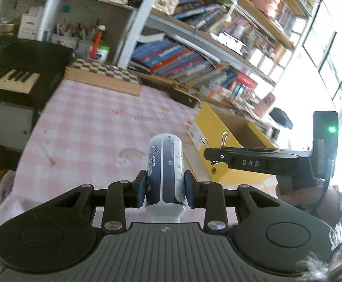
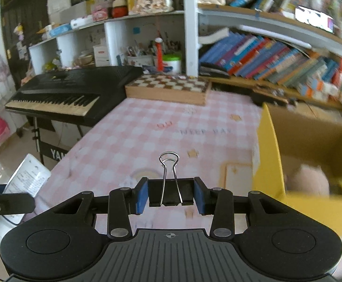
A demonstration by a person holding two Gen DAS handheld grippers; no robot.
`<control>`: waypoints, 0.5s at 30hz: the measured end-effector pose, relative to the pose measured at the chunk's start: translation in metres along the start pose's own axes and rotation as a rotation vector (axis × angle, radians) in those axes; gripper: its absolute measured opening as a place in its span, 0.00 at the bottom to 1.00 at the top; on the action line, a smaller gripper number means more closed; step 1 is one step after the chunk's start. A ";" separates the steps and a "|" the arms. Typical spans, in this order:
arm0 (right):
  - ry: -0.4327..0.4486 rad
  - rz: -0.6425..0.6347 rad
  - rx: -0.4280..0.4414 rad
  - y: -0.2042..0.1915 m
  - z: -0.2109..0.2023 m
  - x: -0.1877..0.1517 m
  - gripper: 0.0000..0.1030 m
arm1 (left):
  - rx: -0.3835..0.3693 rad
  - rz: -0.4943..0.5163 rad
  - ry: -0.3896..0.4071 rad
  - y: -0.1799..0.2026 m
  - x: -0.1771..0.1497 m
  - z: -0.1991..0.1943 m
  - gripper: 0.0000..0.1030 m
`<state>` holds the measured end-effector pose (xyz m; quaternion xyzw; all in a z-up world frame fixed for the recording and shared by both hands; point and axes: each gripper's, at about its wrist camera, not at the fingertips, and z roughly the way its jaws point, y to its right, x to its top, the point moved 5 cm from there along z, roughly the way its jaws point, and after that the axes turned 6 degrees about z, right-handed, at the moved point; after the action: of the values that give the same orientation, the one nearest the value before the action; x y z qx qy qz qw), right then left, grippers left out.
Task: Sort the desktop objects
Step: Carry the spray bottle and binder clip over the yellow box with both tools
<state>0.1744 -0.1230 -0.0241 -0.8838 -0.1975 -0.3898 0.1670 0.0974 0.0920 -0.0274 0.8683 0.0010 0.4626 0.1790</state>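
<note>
My left gripper (image 1: 165,191) is shut on a blue and white bottle (image 1: 165,171) and holds it above the pink checked tablecloth (image 1: 95,127). My right gripper (image 2: 170,193) is shut on a black binder clip (image 2: 170,192) with silver wire handles, held above the cloth. The right gripper also shows in the left wrist view (image 1: 212,156), side on, in front of the yellow cardboard box (image 1: 218,136). In the right wrist view the open yellow box (image 2: 268,155) stands at the right, with a pink soft item (image 2: 308,179) inside.
A wooden chessboard box (image 2: 168,89) lies at the table's far edge. A black keyboard (image 2: 65,94) stands to the left. Bookshelves (image 2: 276,58) fill the back. A white printed bag (image 2: 27,181) sits at the lower left, by the left gripper's finger.
</note>
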 end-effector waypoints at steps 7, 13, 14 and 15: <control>-0.035 0.121 -0.079 0.018 -0.039 -0.052 0.38 | -0.094 0.062 -0.062 0.027 -0.017 0.007 0.29; -0.056 0.212 -0.154 0.039 -0.068 -0.084 0.38 | -0.176 0.104 -0.117 0.054 -0.029 0.024 0.29; -0.058 0.224 -0.167 0.045 -0.073 -0.087 0.38 | -0.190 0.111 -0.125 0.060 -0.031 0.027 0.29; -0.059 0.234 -0.179 0.049 -0.078 -0.091 0.38 | -0.203 0.121 -0.132 0.066 -0.032 0.029 0.29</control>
<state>0.0934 -0.2198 -0.0498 -0.9232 -0.0627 -0.3575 0.1261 0.0919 0.0158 -0.0473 0.8727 -0.1102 0.4121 0.2374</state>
